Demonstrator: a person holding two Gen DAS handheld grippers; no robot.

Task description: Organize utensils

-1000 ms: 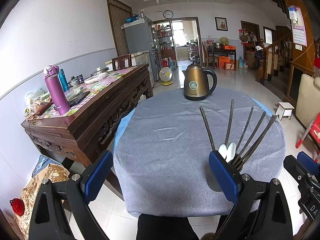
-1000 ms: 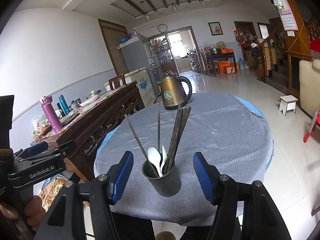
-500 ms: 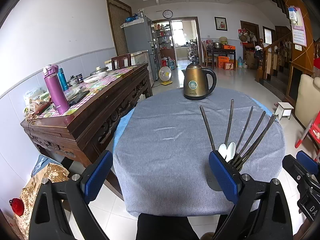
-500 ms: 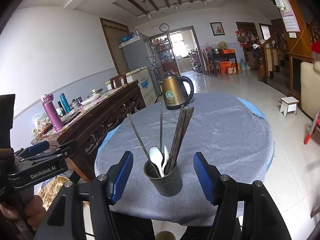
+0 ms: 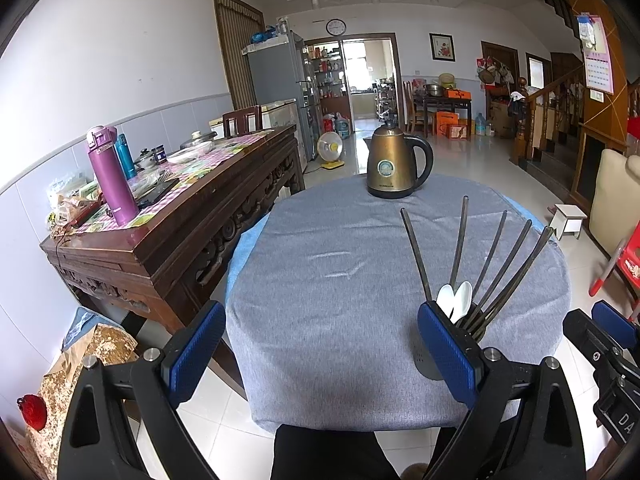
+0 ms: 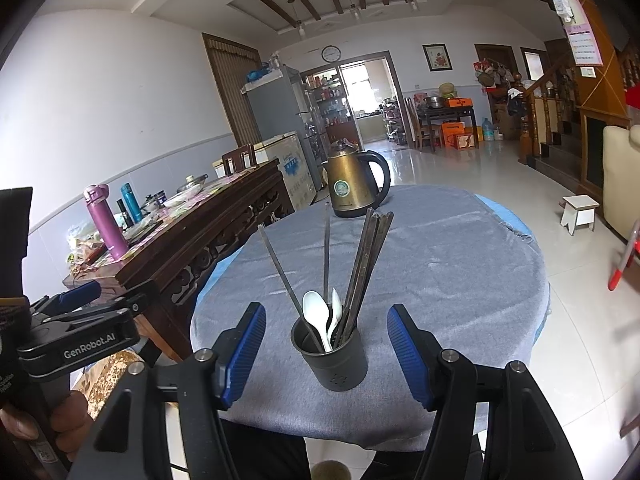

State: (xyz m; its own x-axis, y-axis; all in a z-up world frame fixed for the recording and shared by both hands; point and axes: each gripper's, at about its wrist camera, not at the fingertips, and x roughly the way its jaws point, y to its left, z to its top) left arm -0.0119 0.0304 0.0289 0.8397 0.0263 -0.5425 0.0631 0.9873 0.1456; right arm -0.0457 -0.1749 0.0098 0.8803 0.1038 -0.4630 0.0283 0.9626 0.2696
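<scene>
A dark grey utensil holder (image 6: 334, 356) stands near the front edge of the round table with the grey cloth (image 6: 440, 264). It holds several dark chopsticks (image 6: 366, 264) and two white spoons (image 6: 318, 316). My right gripper (image 6: 326, 350) is open and empty, just short of the holder, one finger on each side. My left gripper (image 5: 320, 352) is open and empty at the table's front edge, left of the holder (image 5: 426, 360), which its right finger partly hides. The chopsticks (image 5: 496, 256) fan out above it.
A brass-coloured kettle (image 5: 394, 164) stands at the table's far side. A dark wooden sideboard (image 5: 168, 220) with a purple bottle (image 5: 112, 184) and clutter runs along the left. A small white stool (image 6: 580, 208) and a red chair (image 5: 624, 256) are on the right.
The right gripper has tilted slightly, so the holder sits a little higher in its view. The left gripper has barely moved. Both stay open.
</scene>
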